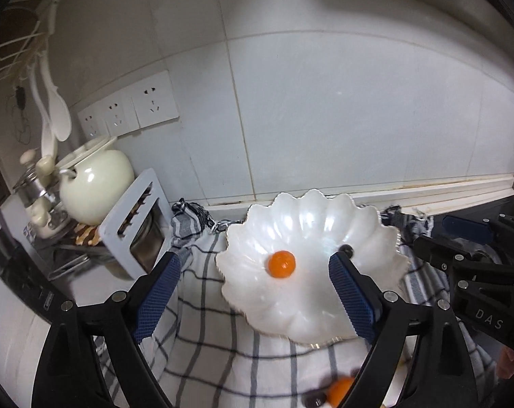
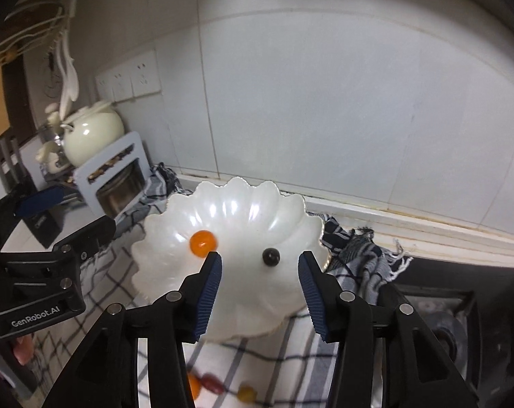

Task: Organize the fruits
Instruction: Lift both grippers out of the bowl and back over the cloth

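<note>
On the checked cloth [image 1: 202, 346] that covers the desk sits a white shell-shaped dish [image 2: 243, 285], and two fruits already lie in it: a small orange fruit [image 1: 281, 264] left of its middle and a small dark berry [image 2: 270, 257] to the right, well apart from each other. More fruit waits on the cloth in front of the dish: another orange one [image 1: 340, 391] beside a dark piece, and in the right wrist view reddish pieces [image 2: 212, 383] and a small yellow one [image 2: 246, 393], all blurred. The left gripper [image 1: 253, 292] hangs over the near side of the dish with its jaws spread wide and nothing between them; the right gripper [image 2: 259, 289] has its jaws partly open, also empty. These fruits look light, round and smooth, so they will likely roll on the cloth and slip from a loose pinch; a gentle hold across the middle of each, pads on opposite sides, seems safest, since the soft ones may bruise. The dish looks glossy and breakable. Legible writing: "GenRobot.AI" on the left gripper's body and "DAS" on the right one's.
</note>
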`<action>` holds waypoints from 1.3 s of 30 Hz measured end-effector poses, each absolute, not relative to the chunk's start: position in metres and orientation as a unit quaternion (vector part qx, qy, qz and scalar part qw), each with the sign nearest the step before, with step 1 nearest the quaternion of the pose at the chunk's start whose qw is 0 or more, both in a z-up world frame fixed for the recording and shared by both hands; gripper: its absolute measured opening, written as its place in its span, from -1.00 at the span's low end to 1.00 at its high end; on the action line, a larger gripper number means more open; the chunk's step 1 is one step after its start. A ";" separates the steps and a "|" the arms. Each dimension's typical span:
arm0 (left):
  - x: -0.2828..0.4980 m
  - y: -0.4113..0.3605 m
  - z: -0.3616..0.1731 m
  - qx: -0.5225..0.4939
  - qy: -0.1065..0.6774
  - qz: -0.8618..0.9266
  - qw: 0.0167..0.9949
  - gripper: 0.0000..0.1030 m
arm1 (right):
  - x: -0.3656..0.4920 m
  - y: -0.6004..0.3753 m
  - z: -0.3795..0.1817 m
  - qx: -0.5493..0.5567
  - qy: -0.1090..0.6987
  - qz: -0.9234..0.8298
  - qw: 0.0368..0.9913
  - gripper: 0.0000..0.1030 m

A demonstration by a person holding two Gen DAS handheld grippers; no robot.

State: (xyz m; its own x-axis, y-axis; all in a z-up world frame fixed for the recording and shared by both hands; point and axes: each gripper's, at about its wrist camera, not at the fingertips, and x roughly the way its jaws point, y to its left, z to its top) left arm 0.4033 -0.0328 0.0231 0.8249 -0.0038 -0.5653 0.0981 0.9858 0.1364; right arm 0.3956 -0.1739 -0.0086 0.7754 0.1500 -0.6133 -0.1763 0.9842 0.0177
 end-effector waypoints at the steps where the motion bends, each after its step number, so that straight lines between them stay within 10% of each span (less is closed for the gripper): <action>1: 0.397 -0.032 0.024 0.078 0.292 -0.028 0.953 0.75 | 0.387 -0.175 -0.006 -0.019 0.320 0.090 0.943 -0.06; 39: 0.211 -0.037 0.001 0.076 0.303 -0.073 0.947 0.76 | 0.200 -0.178 -0.023 -0.017 0.304 0.096 0.948 -0.06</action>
State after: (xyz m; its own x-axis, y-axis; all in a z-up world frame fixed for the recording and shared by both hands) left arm 0.2110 -0.0371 0.0009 0.8059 -0.0929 -0.5847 0.1847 0.9778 0.0992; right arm 0.2001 -0.1779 -0.0233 0.7967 0.1724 -0.5793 -0.1928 0.9809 0.0267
